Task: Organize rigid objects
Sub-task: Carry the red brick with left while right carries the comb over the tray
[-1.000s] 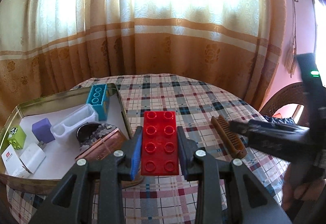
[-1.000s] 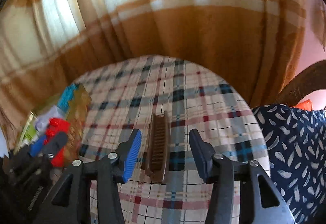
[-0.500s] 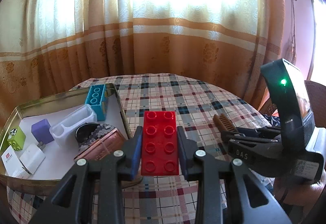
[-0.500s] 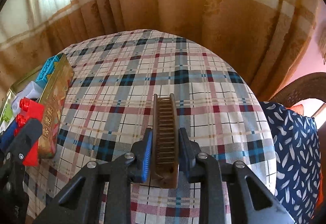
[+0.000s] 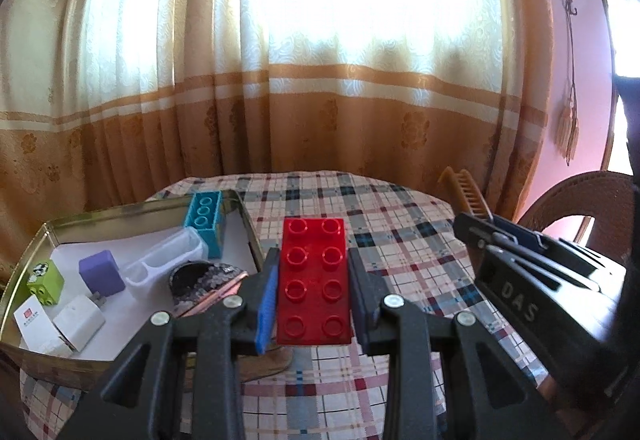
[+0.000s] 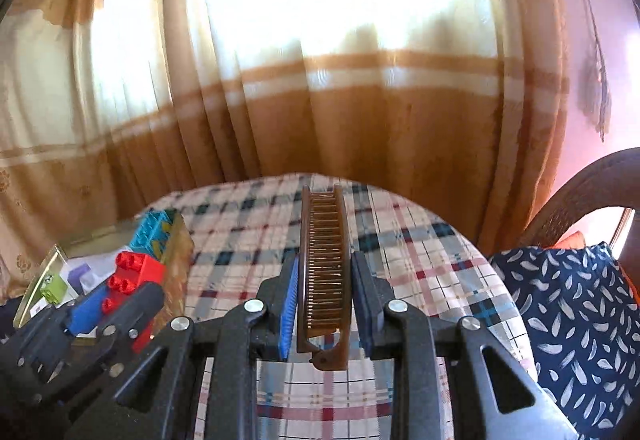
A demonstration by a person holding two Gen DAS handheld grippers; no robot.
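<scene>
My left gripper (image 5: 314, 280) is shut on a red studded brick (image 5: 314, 280) and holds it above the plaid table, just right of the gold tin tray (image 5: 120, 224). My right gripper (image 6: 324, 280) is shut on a brown comb (image 6: 323, 264), lifted off the table and pointing away. The comb also shows in the left wrist view (image 5: 466, 195), sticking up from the right gripper (image 5: 476, 224). The red brick (image 6: 132, 276) and the left gripper (image 6: 116, 296) show at the left of the right wrist view.
The tray holds a teal brick (image 5: 204, 220), a white holder (image 5: 164, 264), a purple block (image 5: 100, 272), a green brick (image 5: 44, 282), a white charger (image 5: 78, 320) and a dark patterned case (image 5: 200, 280). A wicker chair (image 5: 580, 199) with a navy cushion (image 6: 580, 312) stands right. Curtains hang behind.
My right gripper closed on the comb and lifted it off the table. Both grippers tilted upward. The left gripper kept holding the red brick.
</scene>
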